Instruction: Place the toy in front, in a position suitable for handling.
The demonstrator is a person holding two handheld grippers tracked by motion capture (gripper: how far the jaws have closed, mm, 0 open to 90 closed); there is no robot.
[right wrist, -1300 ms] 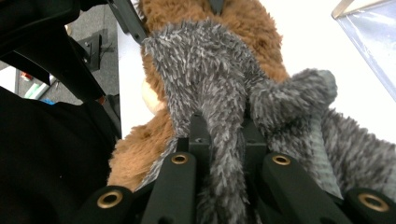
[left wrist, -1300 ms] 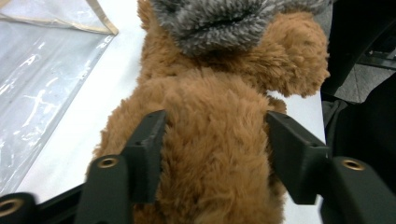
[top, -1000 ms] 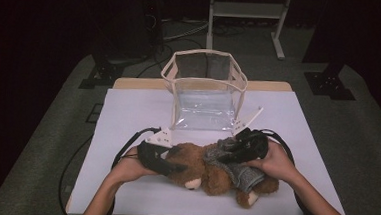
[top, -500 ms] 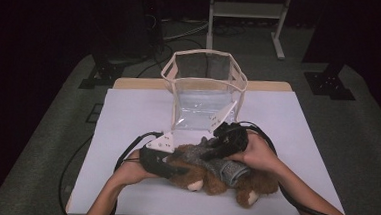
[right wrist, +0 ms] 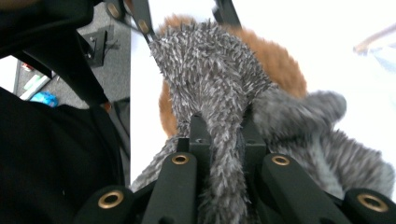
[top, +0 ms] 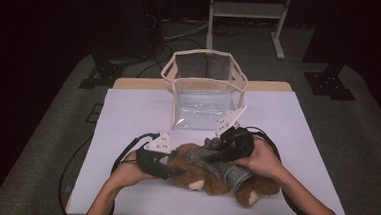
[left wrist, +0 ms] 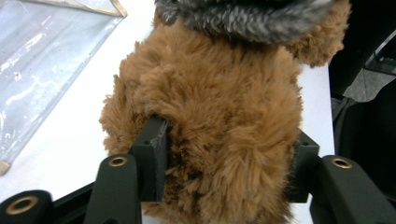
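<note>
Item: brown plush bear [top: 209, 176], lying on its side on the white table [top: 128, 113] at the near edge, just in front of the clear plastic bag [top: 204, 96].
Garment: grey knit sweater [top: 225, 169], bunched around the bear's middle.
Left gripper [left wrist: 229, 154]: jaws spread wide around the bear's furry body, pressing into the pile from both sides.
Right gripper [right wrist: 222, 135]: jaws pressed together on a fold of the sweater.
Handling note: probably an undressing step. Steady the body with the left, draw the knit along the body with the right, slowly, so the fold does not slip.
</note>
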